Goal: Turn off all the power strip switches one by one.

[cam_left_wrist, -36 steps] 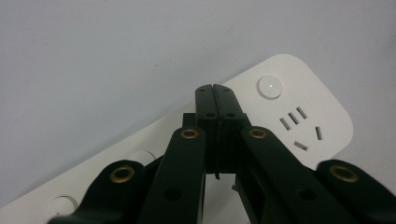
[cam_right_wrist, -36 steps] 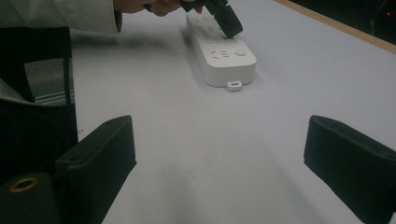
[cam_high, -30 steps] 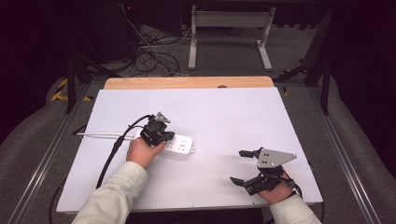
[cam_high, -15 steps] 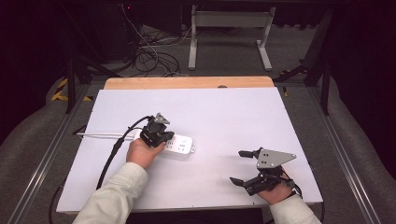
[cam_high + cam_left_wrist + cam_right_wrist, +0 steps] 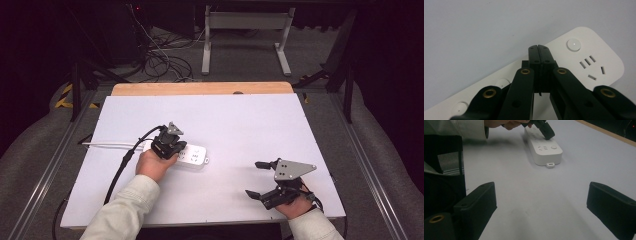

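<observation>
Your left gripper [image 5: 172,141] sits on the white power strip [image 5: 196,155], which lies on the table [image 5: 240,120] a little left of centre, its cord running off toward 9 o'clock. In the left gripper view the jaws are pressed flat together with nothing between them, their tips down on the strip's top face just short of the round switch button [image 5: 573,44] and beside the socket slots [image 5: 591,66]. Judging from that, you are lining up to press the button; the tips are not on it yet, so the press itself looks still to be done. Nudge the tips toward 1 o'clock in that view to reach it.

Your right gripper [image 5: 260,179] rests near the table's 5 o'clock corner, well apart from the strip, jaws spread wide and holding nothing; its own view looks across bare table at the strip's end [image 5: 546,150] and its small hanging tab [image 5: 550,165].

Nothing lies between the tips and the button. The left gripper's black cable [image 5: 125,160] trails back toward 7 o'clock, off the strip.
</observation>
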The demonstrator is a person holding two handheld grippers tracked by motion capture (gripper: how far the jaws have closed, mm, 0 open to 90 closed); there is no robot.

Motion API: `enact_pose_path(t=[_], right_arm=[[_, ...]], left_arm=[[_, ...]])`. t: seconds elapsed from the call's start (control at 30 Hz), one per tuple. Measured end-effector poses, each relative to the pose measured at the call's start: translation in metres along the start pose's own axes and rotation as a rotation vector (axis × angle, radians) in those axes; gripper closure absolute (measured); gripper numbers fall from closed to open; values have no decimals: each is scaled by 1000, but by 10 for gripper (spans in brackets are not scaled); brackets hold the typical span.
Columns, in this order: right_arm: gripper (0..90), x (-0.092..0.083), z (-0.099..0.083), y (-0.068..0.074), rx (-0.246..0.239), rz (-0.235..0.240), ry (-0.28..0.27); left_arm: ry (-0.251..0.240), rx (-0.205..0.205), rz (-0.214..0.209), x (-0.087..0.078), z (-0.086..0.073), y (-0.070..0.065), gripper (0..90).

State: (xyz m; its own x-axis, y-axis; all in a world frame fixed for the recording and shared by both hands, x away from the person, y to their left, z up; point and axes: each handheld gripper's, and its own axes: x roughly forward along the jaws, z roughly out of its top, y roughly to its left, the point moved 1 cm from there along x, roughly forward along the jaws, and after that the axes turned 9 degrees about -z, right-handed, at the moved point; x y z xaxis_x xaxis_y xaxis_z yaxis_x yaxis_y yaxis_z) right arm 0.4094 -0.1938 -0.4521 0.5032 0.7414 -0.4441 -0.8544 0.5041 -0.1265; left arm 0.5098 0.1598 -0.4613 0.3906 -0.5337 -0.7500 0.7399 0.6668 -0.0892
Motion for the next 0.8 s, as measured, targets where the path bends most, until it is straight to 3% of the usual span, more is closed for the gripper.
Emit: enact_pose_path(t=[0.3, 0.5, 0.53, 0.6, 0.67, 0.8], right_arm=[[93, 1, 0, 0, 3, 1, 2], [92, 1, 0, 0, 0, 0, 1], [93, 0, 0, 0, 3, 1, -1], [93, -1, 0, 0, 1, 0, -3], [93, -1, 0, -1, 1, -1, -2], [92, -1, 0, -1, 1, -1, -3]], left_arm=[[11, -1, 6, 2, 1, -2, 900], [5, 30, 35, 1, 2, -6, 900], [-3, 25, 26, -4, 4, -6, 900], [-85, 5, -24, -19, 11, -6, 900], [-125, 4, -35, -33, 20, -8, 900], [-121, 13, -49, -37, 25, -10, 900]])
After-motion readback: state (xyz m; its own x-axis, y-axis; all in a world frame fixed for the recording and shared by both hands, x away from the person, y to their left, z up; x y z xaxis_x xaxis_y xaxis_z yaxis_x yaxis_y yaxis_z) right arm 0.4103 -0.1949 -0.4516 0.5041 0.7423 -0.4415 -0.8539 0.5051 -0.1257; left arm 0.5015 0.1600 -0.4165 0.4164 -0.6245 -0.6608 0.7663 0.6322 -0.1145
